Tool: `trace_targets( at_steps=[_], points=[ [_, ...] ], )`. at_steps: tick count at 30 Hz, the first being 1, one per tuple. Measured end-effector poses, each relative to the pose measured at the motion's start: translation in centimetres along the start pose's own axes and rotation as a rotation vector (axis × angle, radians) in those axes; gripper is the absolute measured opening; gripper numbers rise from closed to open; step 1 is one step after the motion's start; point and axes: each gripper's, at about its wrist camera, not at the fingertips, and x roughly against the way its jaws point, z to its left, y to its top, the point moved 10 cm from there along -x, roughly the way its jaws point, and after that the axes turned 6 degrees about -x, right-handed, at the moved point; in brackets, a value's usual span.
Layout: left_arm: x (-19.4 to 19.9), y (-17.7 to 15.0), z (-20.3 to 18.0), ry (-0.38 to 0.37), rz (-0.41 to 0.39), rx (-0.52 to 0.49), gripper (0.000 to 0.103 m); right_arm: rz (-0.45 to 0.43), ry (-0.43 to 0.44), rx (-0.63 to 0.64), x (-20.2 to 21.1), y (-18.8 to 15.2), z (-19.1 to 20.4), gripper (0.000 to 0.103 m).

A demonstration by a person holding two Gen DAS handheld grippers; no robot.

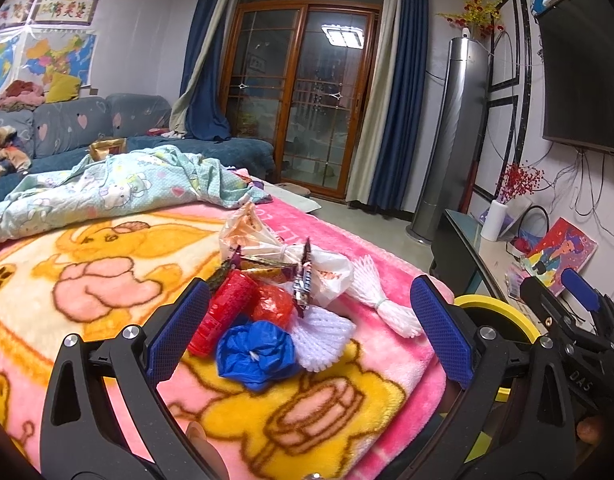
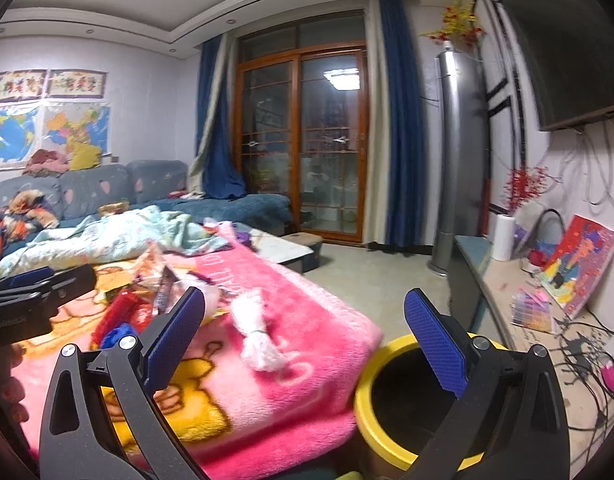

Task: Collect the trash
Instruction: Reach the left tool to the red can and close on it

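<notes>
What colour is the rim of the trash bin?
Yellow. The trash bin rim shows best in the right wrist view, beside the pink blanket.

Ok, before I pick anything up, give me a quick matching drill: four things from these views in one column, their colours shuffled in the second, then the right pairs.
Things:
1. crumpled plastic bag
2. foam net sleeve
3. trash bin rim
4. cylindrical wrapper

Colours:
A. yellow
B. red
C. blue
D. white

Pairs: 1-C, 2-D, 3-A, 4-B

The bag, sleeve and wrapper lie on the pink blanket; the bin stands beside its edge. The left gripper and the right gripper are both open and empty.
</notes>
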Motion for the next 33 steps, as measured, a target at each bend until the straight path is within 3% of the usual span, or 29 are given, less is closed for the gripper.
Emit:
trace_targets(
  at_steps=[14,20,25,30,33],
  points=[
    [-0.7,-0.4,6.7,0.094,0.046,0.045,0.092,0.099,0.196,0.054,-2.0,0.3,6.5,0.097],
    [-1.6,-1.7,8.9,0.1,0.128,0.001,0.092,0.133,0.255,0.082,-3.2,0.5,9.5,0.097],
    [-2.6,-3.3,10.8,0.088,0.197,-0.001,0.092,0.17,0.285,0.096,-4.9,0.5,11.8,0.097],
    [-3.7,-4.5,12.2,0.009,0.231,0.057,0.092,0.205,0.285,0.12,-6.9,0.3,12.9,0.096],
    [-4.6,-4.9,11.9,-0.046,0.259,0.062,0.09,0.249,0.281,0.125,-8.5,-0.1,13.3,0.084]
  ],
)
